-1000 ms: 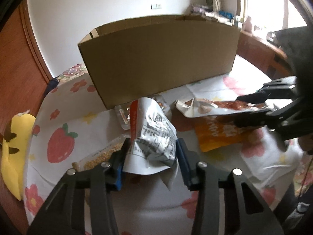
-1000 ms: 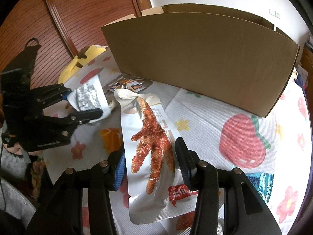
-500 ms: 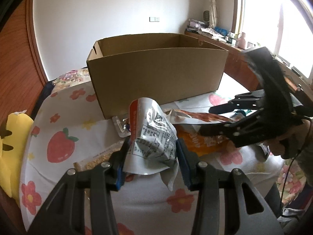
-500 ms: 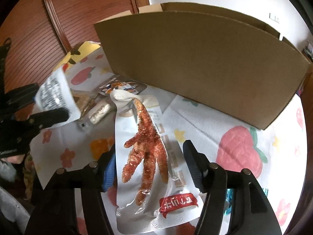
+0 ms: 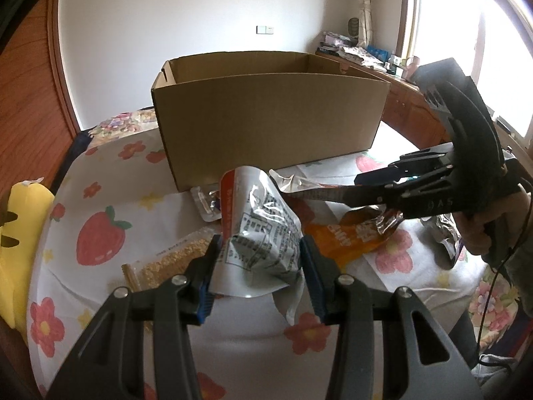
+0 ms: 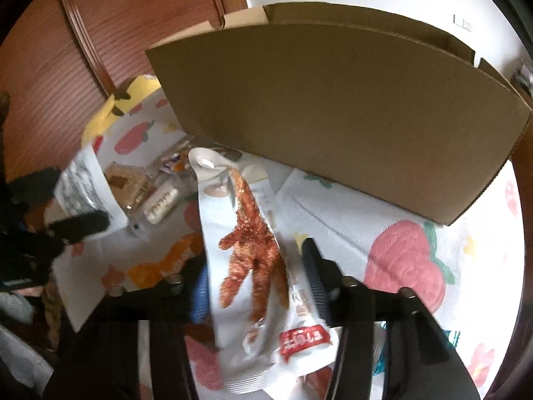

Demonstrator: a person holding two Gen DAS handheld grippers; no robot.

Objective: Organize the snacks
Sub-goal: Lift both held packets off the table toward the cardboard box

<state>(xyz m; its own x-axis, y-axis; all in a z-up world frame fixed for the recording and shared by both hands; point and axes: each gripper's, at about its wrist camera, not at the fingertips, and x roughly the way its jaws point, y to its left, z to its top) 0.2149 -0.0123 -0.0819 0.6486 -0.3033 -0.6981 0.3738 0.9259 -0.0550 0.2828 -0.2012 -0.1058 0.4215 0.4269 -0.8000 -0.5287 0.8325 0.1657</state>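
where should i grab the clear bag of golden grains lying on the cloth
Grip the grain bag at its far upper corner, coming straight down from above. It lies flat on the strawberry cloth, and its near end is hidden behind the left gripper and the crumpled silver packet held there, so only that end looks reachable.

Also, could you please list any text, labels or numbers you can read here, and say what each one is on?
"D A S": faint letters on the side of the right gripper, in the left wrist view.
Silver packet in the left gripper: fine print, too small to read.
Orange packet: white lettering, upside down, not legible.
Chicken-foot packet: red label with white characters, blurred.
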